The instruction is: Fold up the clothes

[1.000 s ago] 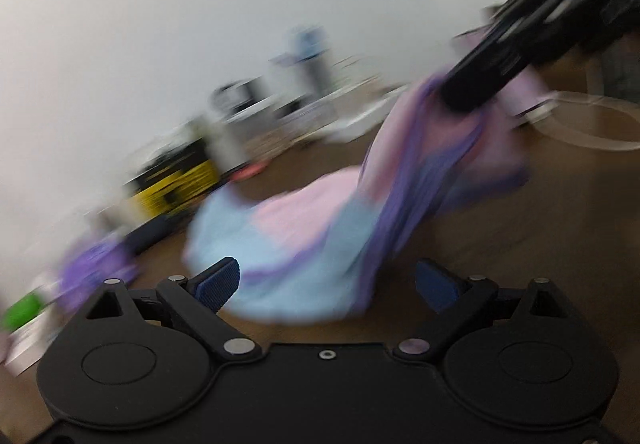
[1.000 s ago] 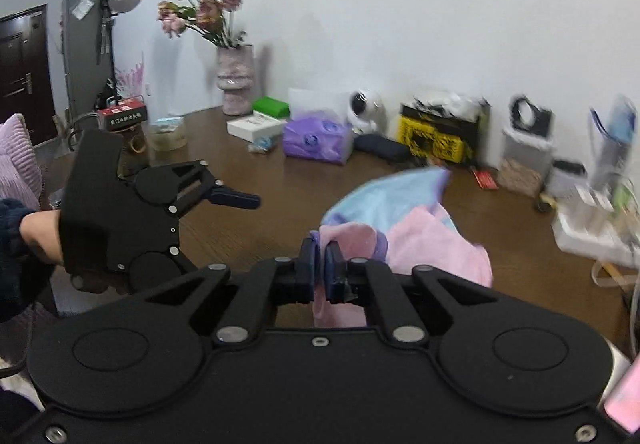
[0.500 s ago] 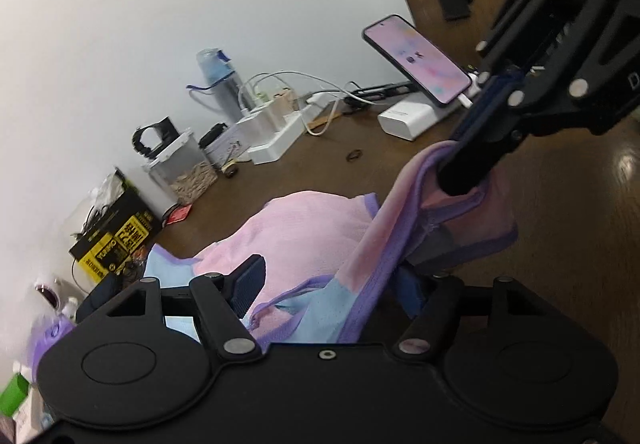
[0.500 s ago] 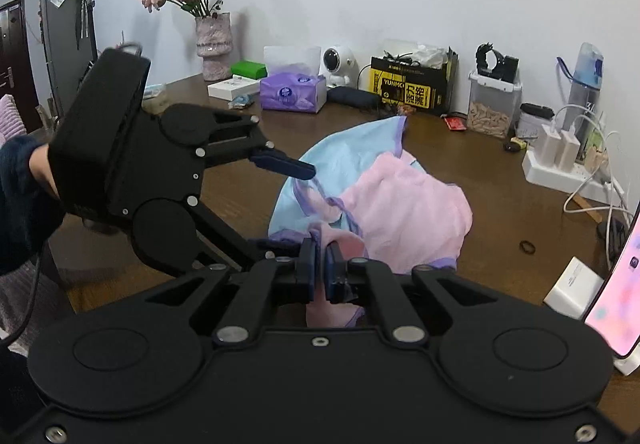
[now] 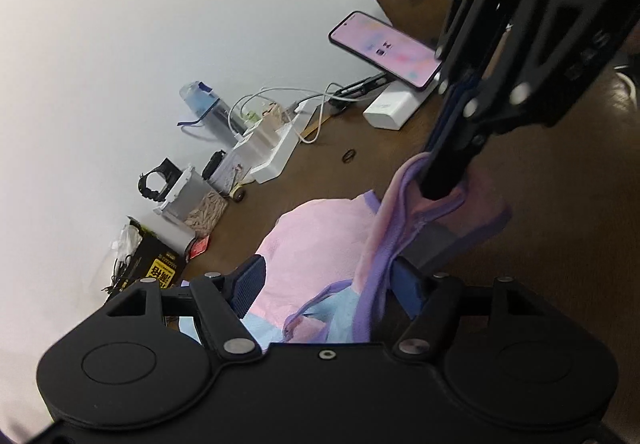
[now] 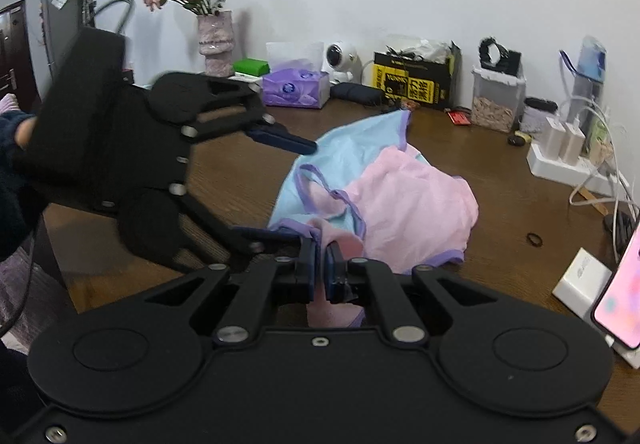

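A garment (image 6: pixel 412 196) in pink and light blue with purple trim lies crumpled on the brown wooden table (image 6: pixel 224 172). My right gripper (image 6: pixel 320 272) is shut on a pink, purple-edged corner and holds it a little off the table. In the left wrist view the right gripper (image 5: pixel 440 180) comes in from the upper right with that corner pinched. My left gripper (image 5: pixel 328 288) is open, rolled onto its side, and straddles the hanging cloth (image 5: pixel 320 244). The purple hem runs close to its right finger. In the right wrist view the left gripper (image 6: pixel 308 190) reaches in from the left, held by a hand in a dark sleeve.
Along the wall stand a vase of flowers (image 6: pixel 216 40), a purple tissue box (image 6: pixel 296 88), a yellow-black box (image 6: pixel 412 84), a water bottle (image 6: pixel 588 64) and a power strip with chargers (image 6: pixel 560 160). A lit phone (image 6: pixel 616 308) leans at the right. A small black ring (image 6: pixel 534 239) lies near the garment.
My left gripper rolled, closed in on the garment and narrowed its jaws, so the cloth now hangs between them. My right gripper sank a little with the corner still held.
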Demonstrator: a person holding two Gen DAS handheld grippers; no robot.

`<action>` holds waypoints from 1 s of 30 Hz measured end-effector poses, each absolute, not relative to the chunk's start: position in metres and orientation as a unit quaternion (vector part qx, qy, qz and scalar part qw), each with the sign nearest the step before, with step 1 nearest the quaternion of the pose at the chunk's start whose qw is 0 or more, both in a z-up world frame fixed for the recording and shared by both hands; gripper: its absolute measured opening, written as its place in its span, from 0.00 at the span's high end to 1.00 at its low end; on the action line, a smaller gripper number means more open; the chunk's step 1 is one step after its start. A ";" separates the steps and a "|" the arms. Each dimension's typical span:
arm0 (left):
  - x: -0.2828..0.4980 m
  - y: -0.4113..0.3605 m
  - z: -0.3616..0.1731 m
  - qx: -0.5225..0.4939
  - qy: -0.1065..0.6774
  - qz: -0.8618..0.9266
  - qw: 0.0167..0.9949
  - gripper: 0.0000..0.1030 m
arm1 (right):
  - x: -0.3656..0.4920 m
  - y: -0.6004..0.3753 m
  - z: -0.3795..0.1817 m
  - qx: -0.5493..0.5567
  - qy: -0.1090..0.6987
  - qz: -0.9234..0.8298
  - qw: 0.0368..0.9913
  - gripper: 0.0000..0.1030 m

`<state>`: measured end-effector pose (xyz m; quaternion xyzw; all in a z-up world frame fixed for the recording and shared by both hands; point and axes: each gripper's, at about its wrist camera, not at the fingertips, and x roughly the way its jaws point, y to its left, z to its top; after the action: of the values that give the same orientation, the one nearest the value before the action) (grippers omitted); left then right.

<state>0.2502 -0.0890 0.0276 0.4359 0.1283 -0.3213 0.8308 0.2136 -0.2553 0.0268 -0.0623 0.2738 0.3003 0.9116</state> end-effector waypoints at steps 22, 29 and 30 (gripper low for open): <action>0.264 -0.086 0.017 0.425 0.146 -0.291 0.845 0.41 | 0.201 -0.255 0.024 -0.066 0.277 0.301 0.910 0.93; 0.275 -0.093 0.008 0.401 0.199 -0.315 0.837 0.97 | 0.199 -0.253 0.021 -0.070 0.280 0.293 0.912 0.93; 0.278 -0.089 0.018 0.377 0.200 -0.309 0.850 0.97 | 0.199 -0.254 0.020 -0.069 0.280 0.290 0.913 0.93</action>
<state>0.2781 -0.0888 0.0180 0.3765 0.2004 -0.3092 0.8500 0.1994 -0.2535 0.0203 -0.0694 0.2803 0.2897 0.9125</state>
